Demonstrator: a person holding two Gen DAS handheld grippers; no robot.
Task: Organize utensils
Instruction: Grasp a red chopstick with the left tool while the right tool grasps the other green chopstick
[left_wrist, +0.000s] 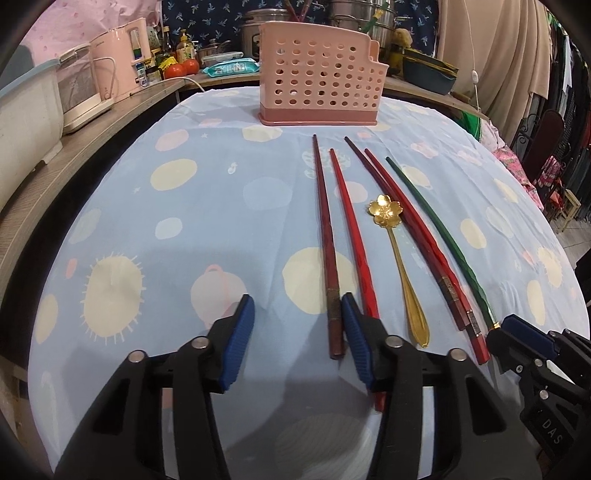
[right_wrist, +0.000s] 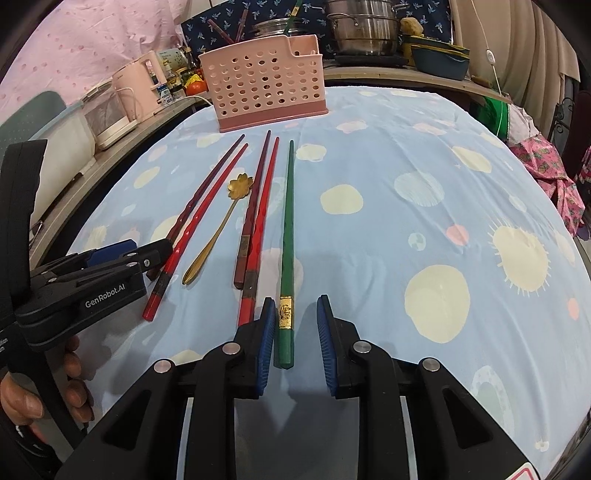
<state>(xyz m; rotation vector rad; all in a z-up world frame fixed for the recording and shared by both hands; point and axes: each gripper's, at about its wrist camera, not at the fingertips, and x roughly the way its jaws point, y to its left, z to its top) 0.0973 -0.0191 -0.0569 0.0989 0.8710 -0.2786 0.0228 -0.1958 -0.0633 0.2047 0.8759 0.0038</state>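
Several chopsticks lie side by side on the blue cloth. A dark brown chopstick (left_wrist: 325, 243) lies leftmost, then a red one (left_wrist: 349, 221), a gold flower spoon (left_wrist: 388, 210), a dark and red pair (left_wrist: 413, 236) and a green chopstick (left_wrist: 439, 236). The pink perforated holder (left_wrist: 317, 85) stands upright at the far edge. My left gripper (left_wrist: 297, 314) is open, its right pad beside the brown chopstick's end. My right gripper (right_wrist: 296, 314) is open around the green chopstick's (right_wrist: 286, 236) gold-banded end, touching nothing.
A wooden counter (left_wrist: 74, 147) on the left bears a pink kettle (left_wrist: 118, 62) and bottles. Steel pots (right_wrist: 362, 29) and a blue tub (right_wrist: 439, 59) stand behind the holder. Clothes hang at right. The left gripper (right_wrist: 122, 254) also shows in the right wrist view.
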